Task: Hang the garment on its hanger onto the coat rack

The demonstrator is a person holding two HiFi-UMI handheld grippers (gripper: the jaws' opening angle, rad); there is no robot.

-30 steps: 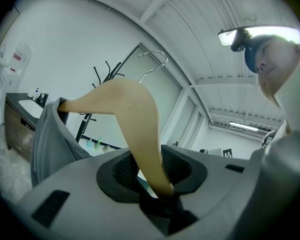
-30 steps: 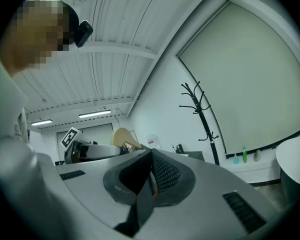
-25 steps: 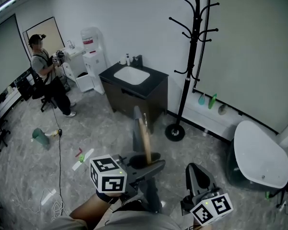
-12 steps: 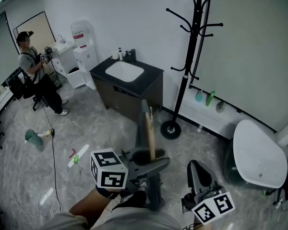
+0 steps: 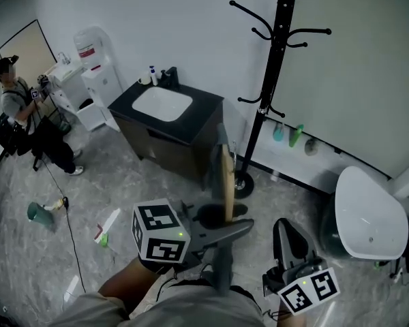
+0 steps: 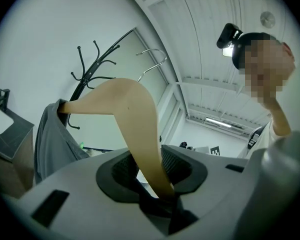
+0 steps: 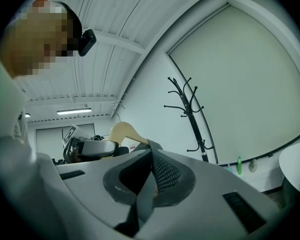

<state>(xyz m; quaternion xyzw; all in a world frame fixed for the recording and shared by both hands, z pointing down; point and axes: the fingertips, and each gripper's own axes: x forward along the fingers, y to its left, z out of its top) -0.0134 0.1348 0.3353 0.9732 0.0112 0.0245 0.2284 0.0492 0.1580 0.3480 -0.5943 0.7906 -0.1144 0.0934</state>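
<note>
Two grippers are in my hands, and only one carries anything. My left gripper (image 5: 221, 229) is clamped on one arm of the wooden hanger (image 5: 227, 182). In the left gripper view, the pale wood runs down between the two ribbed pads, which press it from either side, so the jaws stand partly spread around it. The hanger rises steeply out of that grip, and its metal hook (image 6: 152, 59) curls in open air, touching no peg. The grey garment (image 5: 217, 159) hangs from the hanger's far arm, away from the jaws, and droops beside the wood.

My right gripper (image 5: 290, 240) sits lower and to the right, well apart from the hanger. In the right gripper view, its pads are drawn together, and I can make out nothing held between them.

Beyond the hanger, the black coat rack (image 5: 276, 53) stands upright against the white wall, just beside the dark sink cabinet (image 5: 167, 125). All its pegs that I can see are bare, and the hanger is near it but not touching. Far off at the left stands another person (image 5: 27, 121).
</note>
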